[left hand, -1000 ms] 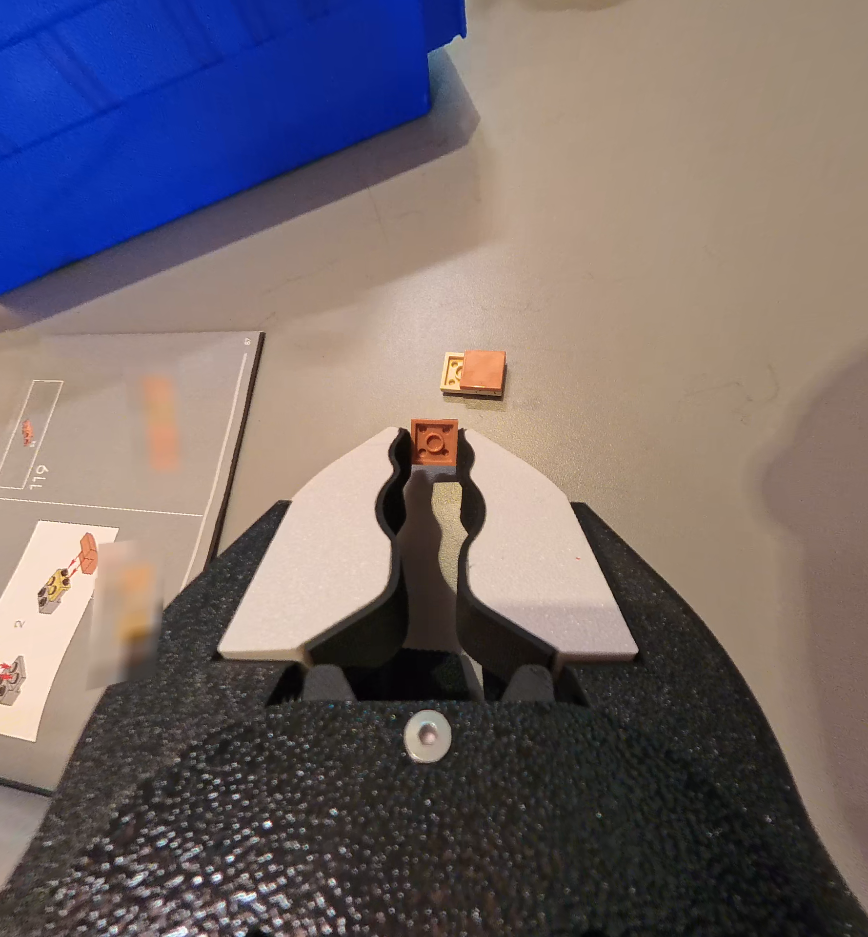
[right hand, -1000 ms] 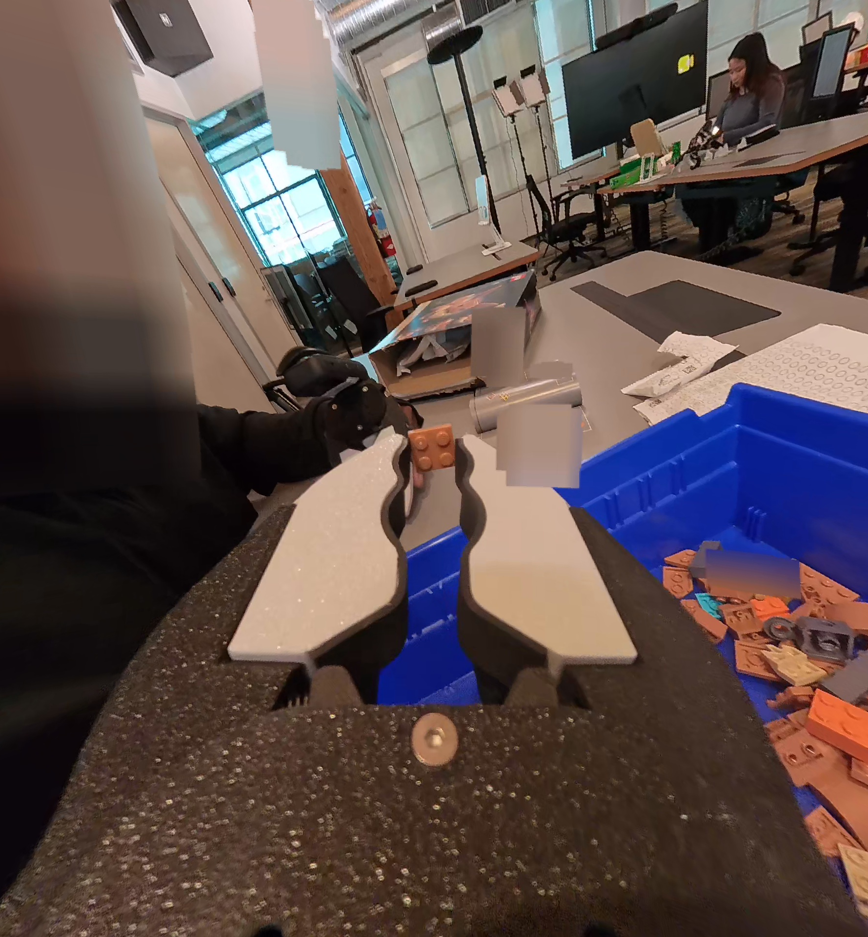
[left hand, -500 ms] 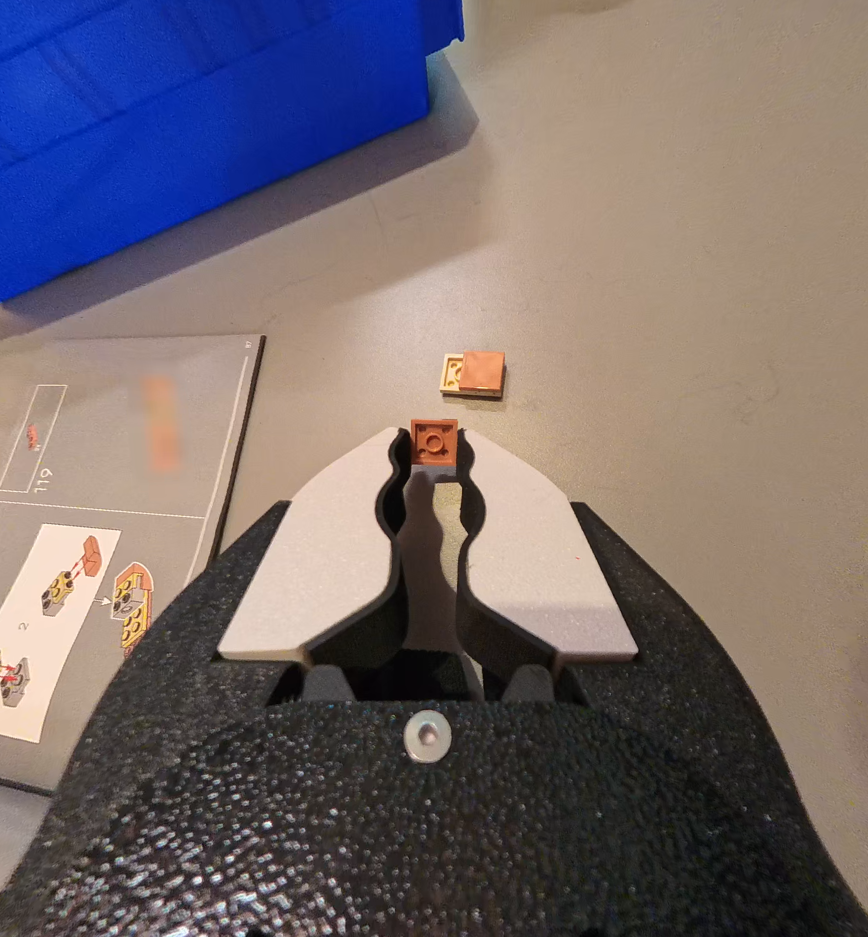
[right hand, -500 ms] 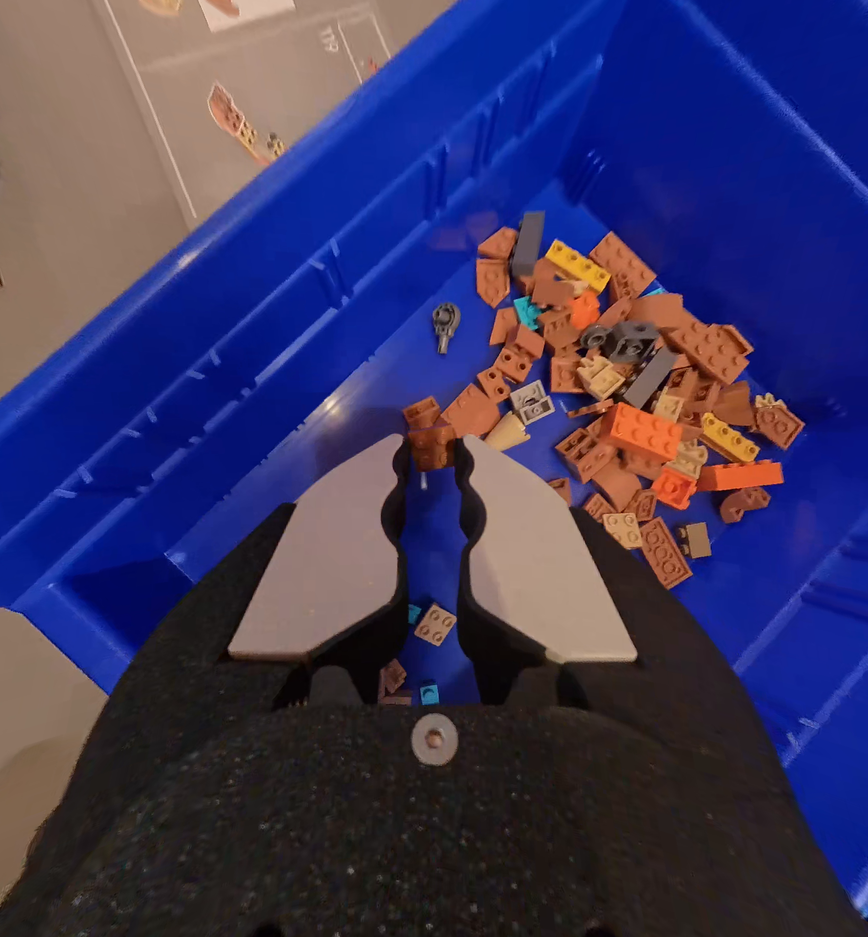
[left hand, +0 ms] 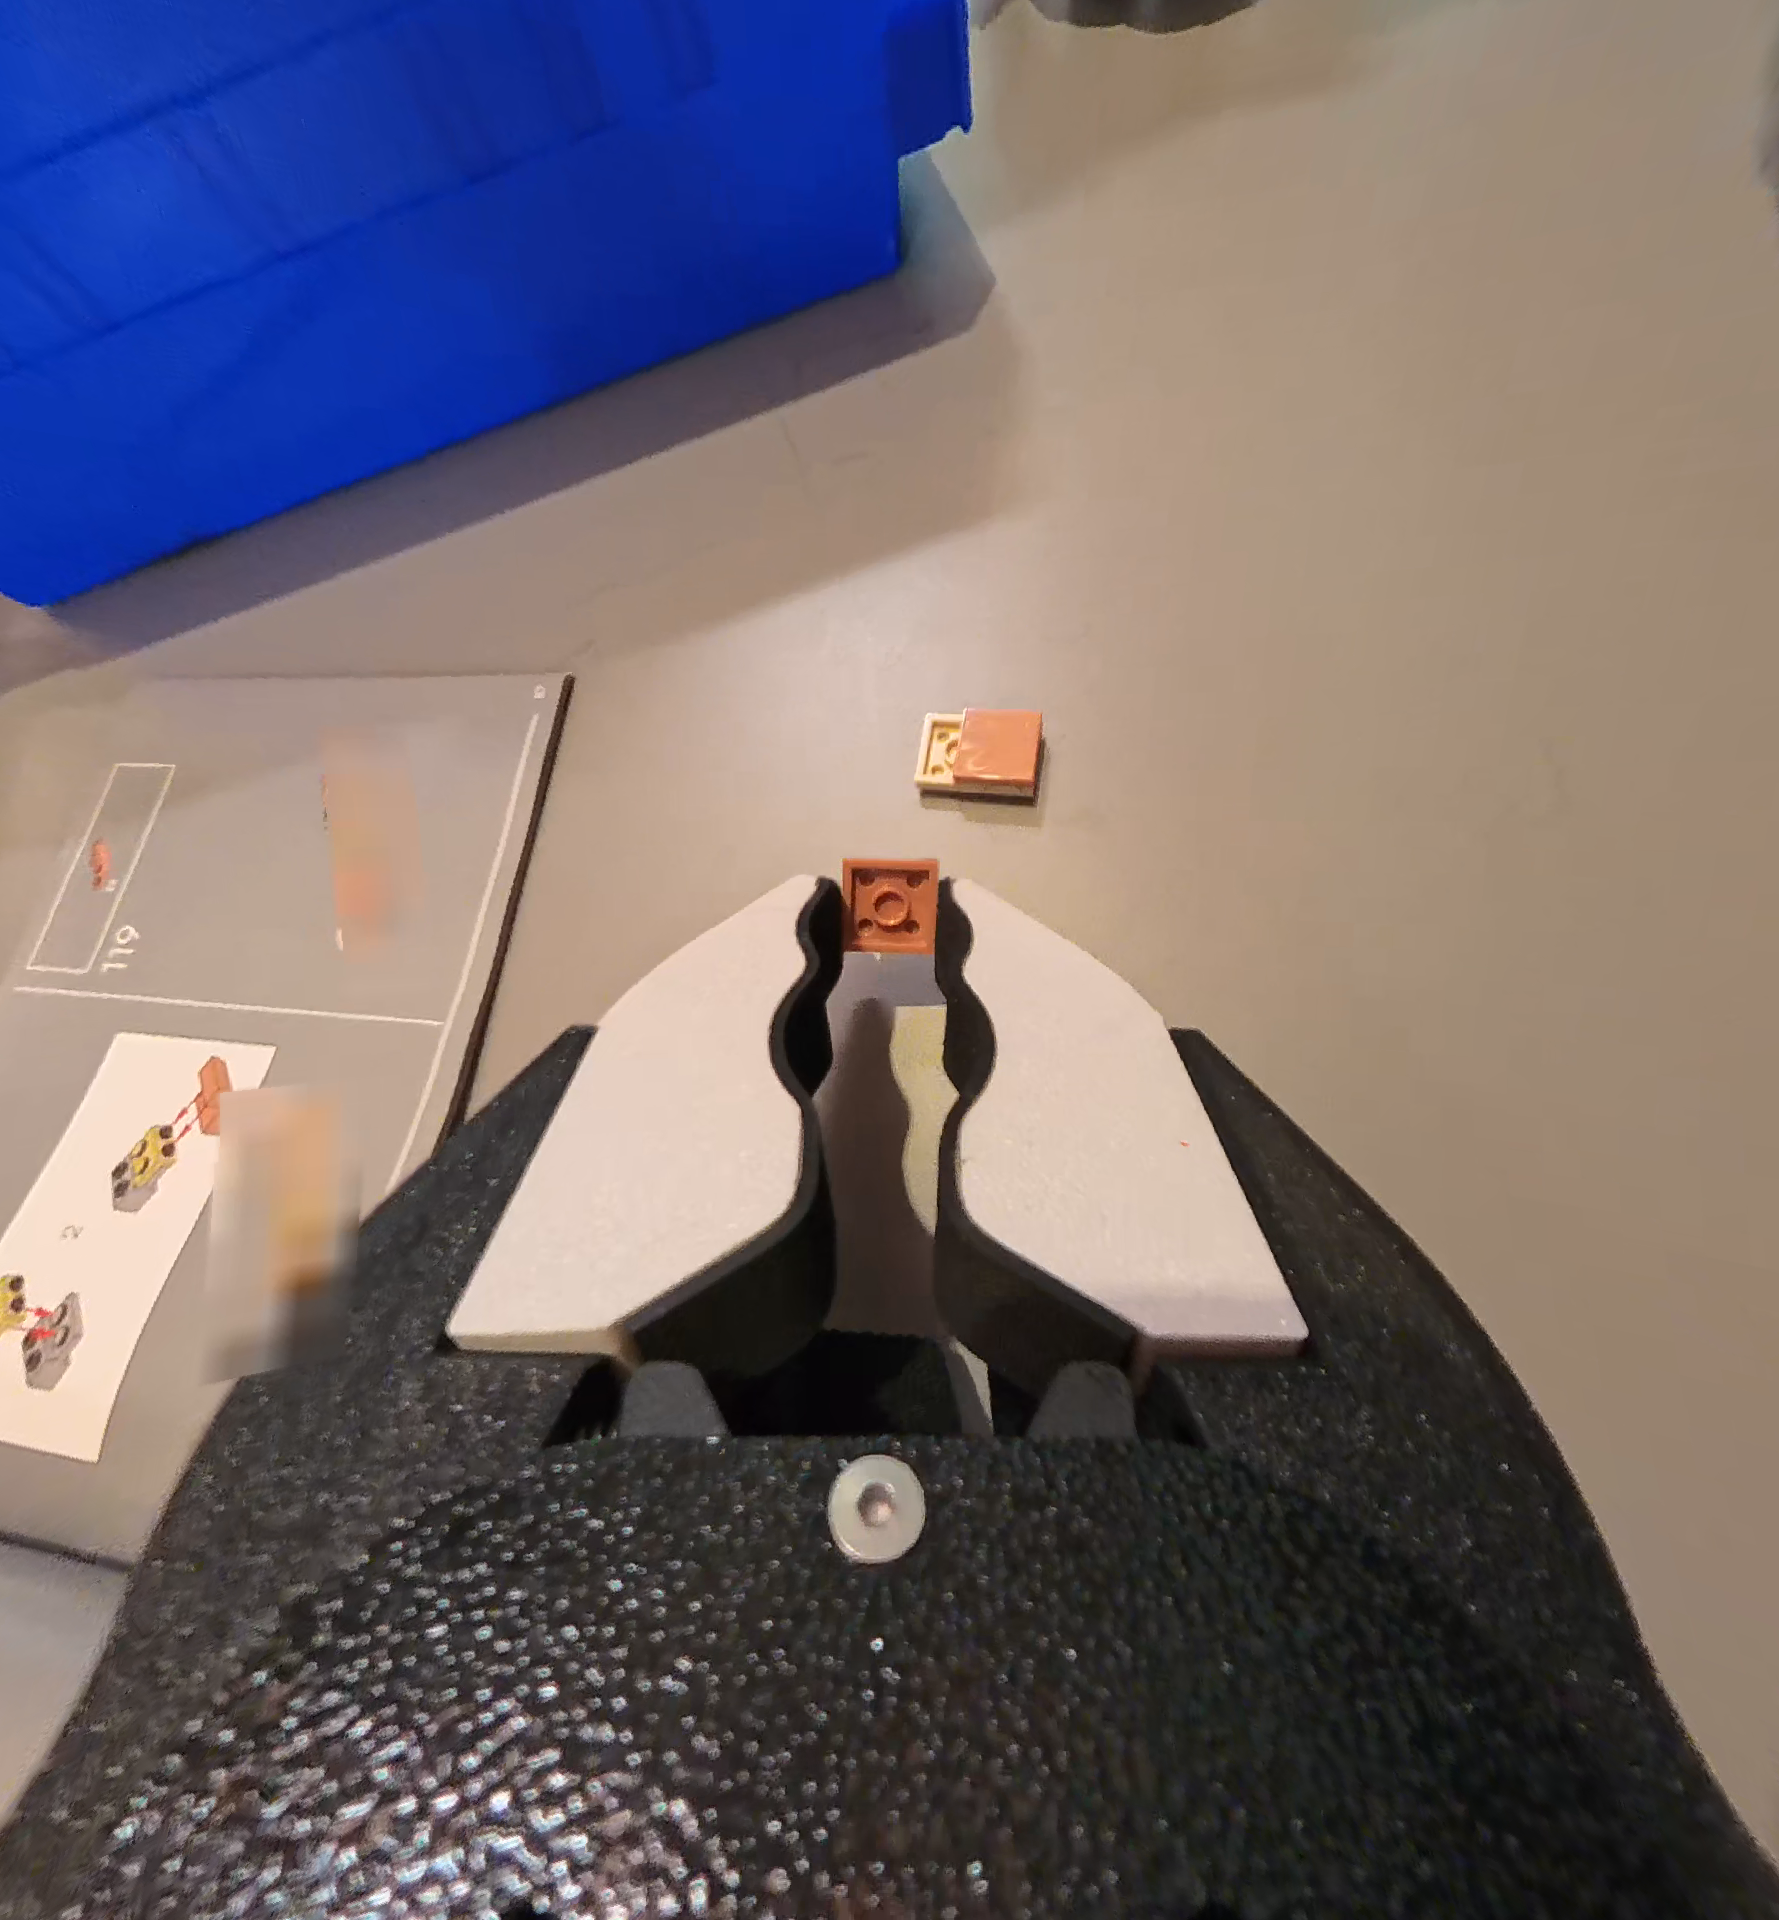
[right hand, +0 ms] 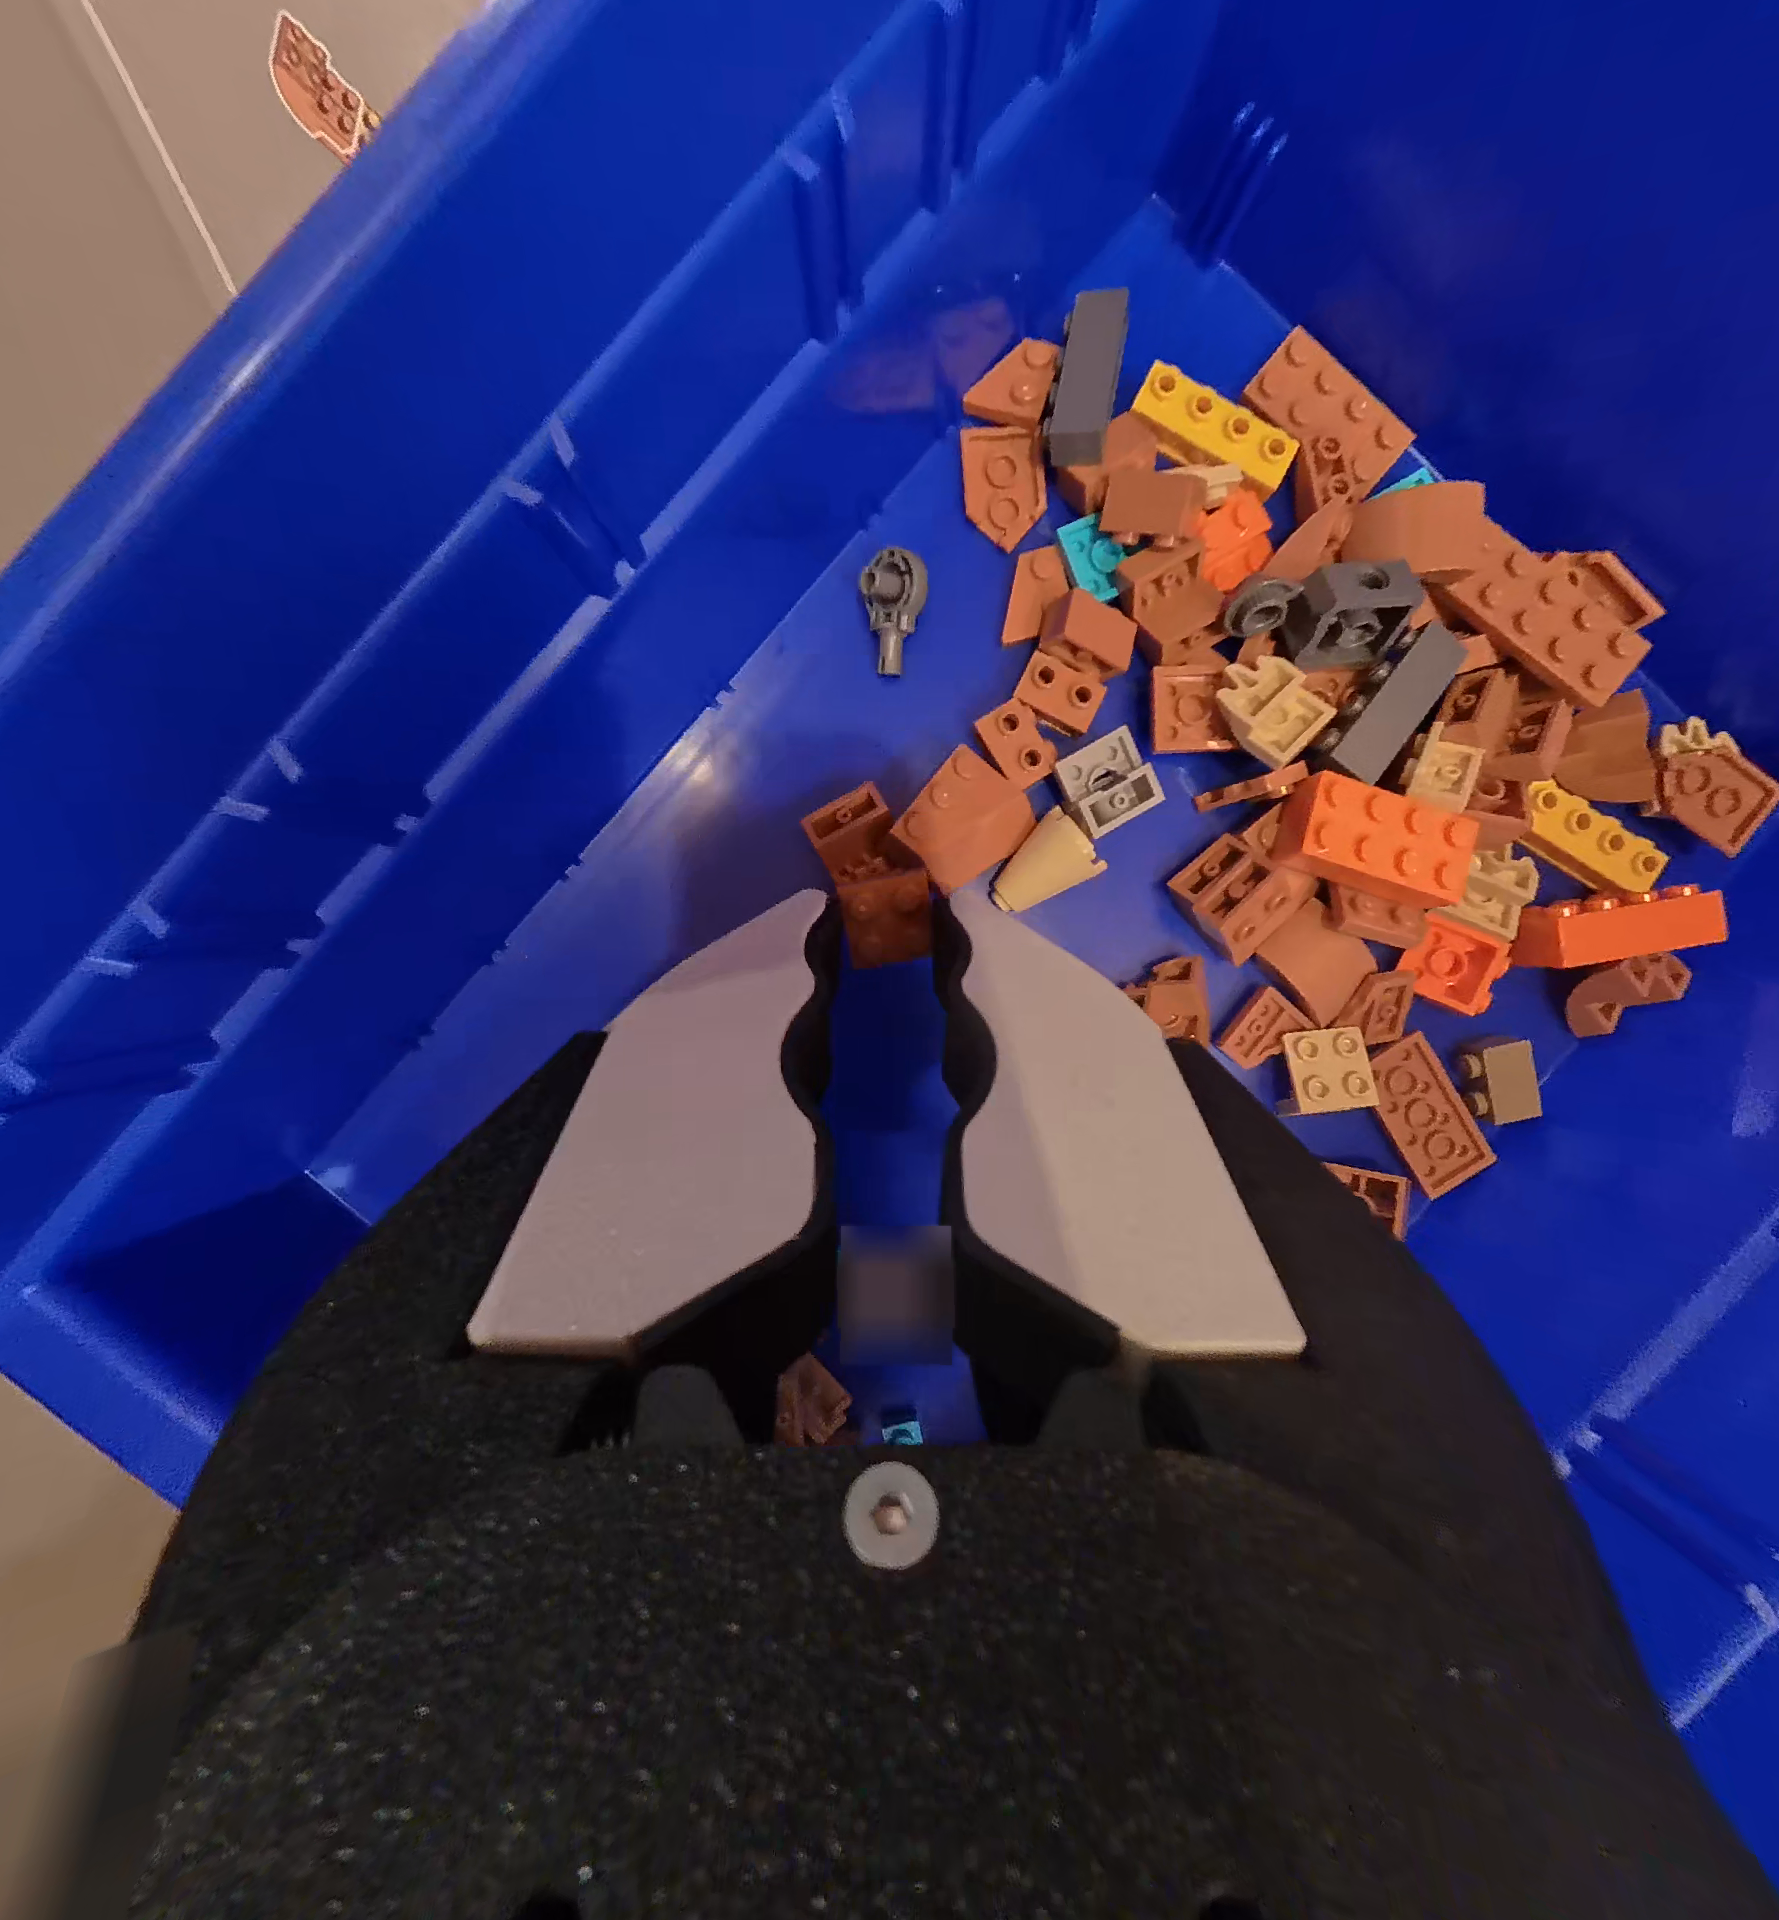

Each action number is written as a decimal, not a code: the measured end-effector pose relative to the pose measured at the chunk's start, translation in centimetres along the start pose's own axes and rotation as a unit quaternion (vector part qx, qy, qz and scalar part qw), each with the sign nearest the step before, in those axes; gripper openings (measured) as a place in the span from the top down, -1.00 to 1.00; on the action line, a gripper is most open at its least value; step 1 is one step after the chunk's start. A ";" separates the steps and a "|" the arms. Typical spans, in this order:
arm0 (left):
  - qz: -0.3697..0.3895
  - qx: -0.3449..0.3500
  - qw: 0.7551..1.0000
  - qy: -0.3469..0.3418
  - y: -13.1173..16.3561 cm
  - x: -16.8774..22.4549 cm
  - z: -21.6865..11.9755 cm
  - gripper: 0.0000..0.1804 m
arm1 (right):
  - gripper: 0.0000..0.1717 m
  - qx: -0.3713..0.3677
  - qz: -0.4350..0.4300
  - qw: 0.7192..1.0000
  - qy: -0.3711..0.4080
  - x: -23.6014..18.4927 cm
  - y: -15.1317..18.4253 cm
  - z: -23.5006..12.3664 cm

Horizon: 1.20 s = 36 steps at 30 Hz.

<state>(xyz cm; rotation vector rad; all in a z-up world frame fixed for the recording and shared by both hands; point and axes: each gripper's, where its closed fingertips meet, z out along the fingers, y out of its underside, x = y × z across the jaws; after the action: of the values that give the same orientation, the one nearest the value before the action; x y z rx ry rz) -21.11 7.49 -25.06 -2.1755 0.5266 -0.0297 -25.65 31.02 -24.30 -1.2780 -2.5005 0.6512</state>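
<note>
My left gripper (left hand: 890, 909) is shut on a small brown square plate (left hand: 890, 904), held by its two side edges with its underside facing the camera, above the grey table (left hand: 1384, 623). A tan plate with a brown smooth tile on top (left hand: 984, 755) lies on the table just beyond it. My right gripper (right hand: 887, 920) is shut on a small brown studded plate (right hand: 885, 920), held low inside the blue bin (right hand: 449, 623), close to a brown brick (right hand: 849, 821) on the bin floor.
A heap of brown, orange, yellow, tan and grey bricks (right hand: 1384, 748) fills the bin's right part. A grey pin piece (right hand: 890, 603) lies apart. An open instruction booklet (left hand: 241, 987) lies left of my left gripper, with the blue bin (left hand: 397, 260) behind it. Spacing between my two grippers at the tips: around 25 centimeters. It is some 6 centimeters from my right tips to the grey pin piece (right hand: 890, 603).
My right gripper swung from facing the room down into the blue bin and moved closer to the bricks, still holding its plate. My left gripper stayed nearly still with its plate.
</note>
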 end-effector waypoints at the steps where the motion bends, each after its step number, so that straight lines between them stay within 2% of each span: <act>1: -0.001 0.002 1.000 -0.002 0.0 0.0 -0.1 0.81 | 0.80 -0.004 -0.001 1.000 0.000 -0.1 0.1 0.1; 20: -0.003 0.001 1.000 -0.010 0.1 -0.2 -0.2 0.81 | 0.80 -0.031 -0.020 0.999 -0.011 -0.7 1.7 1.2; 36: -0.013 -0.009 1.000 -0.005 0.4 -0.3 0.0 0.81 | 0.81 0.005 -0.044 0.999 0.009 -1.7 1.1 -1.2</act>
<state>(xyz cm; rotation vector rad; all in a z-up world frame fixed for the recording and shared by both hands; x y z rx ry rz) -21.50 7.40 -25.28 -2.1993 0.4956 -0.0289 -23.42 30.57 -23.80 -1.1582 -2.5189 0.6275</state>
